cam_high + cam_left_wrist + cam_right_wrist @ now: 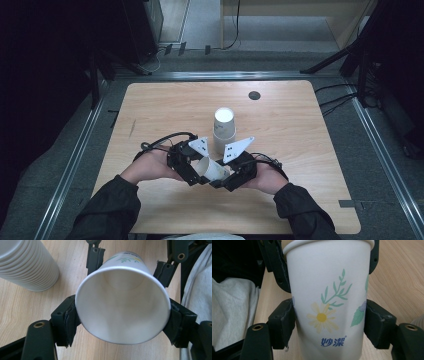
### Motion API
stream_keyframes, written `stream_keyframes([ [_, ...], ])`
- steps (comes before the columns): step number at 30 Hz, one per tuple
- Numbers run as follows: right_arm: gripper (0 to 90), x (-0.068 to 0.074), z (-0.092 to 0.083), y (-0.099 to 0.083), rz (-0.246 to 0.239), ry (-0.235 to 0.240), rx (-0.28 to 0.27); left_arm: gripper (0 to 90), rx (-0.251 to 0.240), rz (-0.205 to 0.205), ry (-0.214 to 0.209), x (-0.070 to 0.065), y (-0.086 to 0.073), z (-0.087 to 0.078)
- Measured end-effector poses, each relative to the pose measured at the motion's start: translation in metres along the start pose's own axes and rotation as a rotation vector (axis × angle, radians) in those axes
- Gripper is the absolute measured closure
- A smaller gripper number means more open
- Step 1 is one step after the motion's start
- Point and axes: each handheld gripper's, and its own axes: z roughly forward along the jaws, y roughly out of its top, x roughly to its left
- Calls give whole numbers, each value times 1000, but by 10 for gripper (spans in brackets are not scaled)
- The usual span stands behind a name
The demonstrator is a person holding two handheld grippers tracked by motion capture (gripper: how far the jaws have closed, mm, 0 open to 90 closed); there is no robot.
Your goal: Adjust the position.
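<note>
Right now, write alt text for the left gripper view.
A white paper cup lies on its side, open mouth toward the camera, its rim clamped by the left gripper. The right gripper grips its far end, and a stack of cups stands upper left on the wooden table.

The paper cup (pixel 122 307) looked smooth and matt white inside, with a rolled rim, and its outer wall carried a printed daisy, green sprigs and blue lettering on the same dull paper. Each tool (pixel 192 165) was matt black plastic, its jaws faced with rougher dark padding, and topped by a flat pale grey plate (pixel 199 145). The counter (pixel 165 110) was light wood-grain laminate with a smooth, faintly satin finish, and the stack of cups (pixel 25 263) on it showed ridged white paper rims.
</note>
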Motion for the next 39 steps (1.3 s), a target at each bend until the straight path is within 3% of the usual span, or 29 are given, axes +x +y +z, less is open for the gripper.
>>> stream_keyframes([
  [5,319,0,-1,0,-2,-3,0,185,-27,18,4,1,-3,0],
  [9,319,-2,-5,0,10,-11,-19,137,-52,-4,17,3,-4,-1],
  [15,318,-6,-16,-1,26,-19,-74,105,-129,-38,-24,7,-11,-6],
  [22,319,-14,-30,-4,52,-39,-141,124,-198,-50,1,12,-17,-11],
  [29,318,-19,-38,-5,70,-44,-179,124,-300,-124,-31,19,-23,-13],
  [33,319,-21,-41,-6,83,-46,-187,123,-321,-125,-5,19,-22,-10],
  [39,318,-20,-39,-5,91,-28,-189,124,-388,-147,-35,17,-18,-9],
])
